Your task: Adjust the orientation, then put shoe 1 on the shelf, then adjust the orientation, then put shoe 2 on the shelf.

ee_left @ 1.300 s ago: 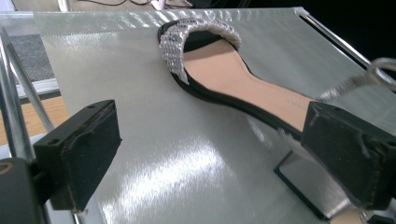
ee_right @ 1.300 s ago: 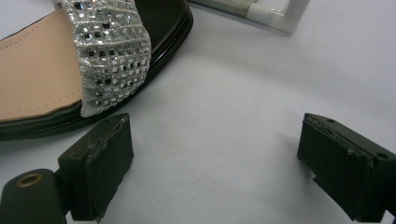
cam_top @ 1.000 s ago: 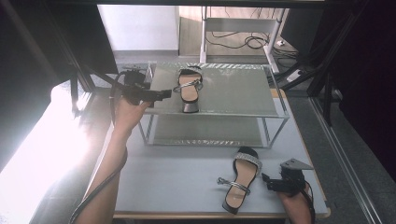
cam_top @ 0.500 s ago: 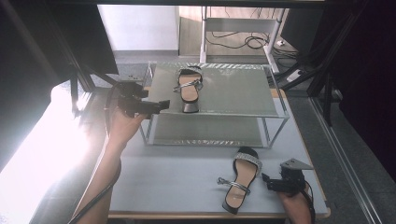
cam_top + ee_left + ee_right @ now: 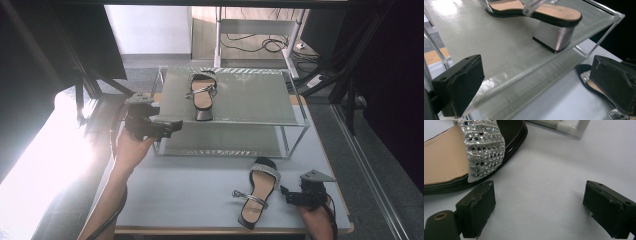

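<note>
A black sandal with a silver block heel (image 5: 202, 95) lies on the top glass shelf of a two-tier rack (image 5: 250, 100). My left gripper (image 5: 176, 125) hovers at the rack's front left corner, open and holding nothing. In the left gripper view its jaws (image 5: 537, 72) frame the shelf edge, with the heel (image 5: 554, 35) well ahead of them. The matching sandal (image 5: 257, 192) lies on the white table in front of the rack. My right gripper (image 5: 285, 196) rests just right of that sandal, open. Its jaws (image 5: 540, 195) stand over bare table beside the mirrored toe strap (image 5: 484, 147).
The rack's lower shelf (image 5: 225, 142) holds nothing. A rack foot (image 5: 566, 128) stands just beyond the right gripper. The table's front edge (image 5: 200, 231) is close to both forearms. Dark frame posts flank the table, and cables (image 5: 260, 45) lie on the floor behind.
My left gripper has drawn back from the shelved sandal, toward the rack's front left corner. The right gripper and both sandals have stayed put.
</note>
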`<state>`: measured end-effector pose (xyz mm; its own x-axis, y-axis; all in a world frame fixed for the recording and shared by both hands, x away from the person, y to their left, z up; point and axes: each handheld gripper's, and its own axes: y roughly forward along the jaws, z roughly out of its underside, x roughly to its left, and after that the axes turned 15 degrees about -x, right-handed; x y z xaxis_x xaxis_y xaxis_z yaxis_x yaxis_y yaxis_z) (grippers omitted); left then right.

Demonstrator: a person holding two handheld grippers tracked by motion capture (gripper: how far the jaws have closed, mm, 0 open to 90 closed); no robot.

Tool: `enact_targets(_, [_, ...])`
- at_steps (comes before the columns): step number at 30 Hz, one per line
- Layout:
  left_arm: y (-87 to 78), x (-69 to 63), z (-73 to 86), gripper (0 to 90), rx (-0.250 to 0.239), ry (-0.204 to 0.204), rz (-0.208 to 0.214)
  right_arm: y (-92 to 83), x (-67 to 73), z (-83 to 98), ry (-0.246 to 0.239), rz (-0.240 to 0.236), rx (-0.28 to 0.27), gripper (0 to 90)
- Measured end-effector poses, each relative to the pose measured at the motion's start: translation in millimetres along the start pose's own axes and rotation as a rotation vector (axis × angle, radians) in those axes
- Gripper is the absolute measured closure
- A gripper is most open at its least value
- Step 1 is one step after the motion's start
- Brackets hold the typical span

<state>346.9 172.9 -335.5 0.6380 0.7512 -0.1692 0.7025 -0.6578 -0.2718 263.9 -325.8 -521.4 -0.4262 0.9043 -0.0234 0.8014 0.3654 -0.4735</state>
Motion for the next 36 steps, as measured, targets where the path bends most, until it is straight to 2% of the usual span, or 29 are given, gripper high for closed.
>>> enact_targets(21, [-16.0,-24.4,41.4,0.0,-0.007,0.009,0.043,0.1,0.1,0.0,0.001,0.0,-0.001,10.8])
enact_targets(29, [-14.2,-32.7,66.2,0.0,0.012,0.017,0.047,-0.1,-0.4,-0.1,0.005,-0.005,0.0,10.9])
enact_targets(36, [-13.1,-34.4,90.2,0.0,0.009,-0.002,0.049,-0.1,-0.4,-0.5,0.007,-0.006,0.001,11.2])
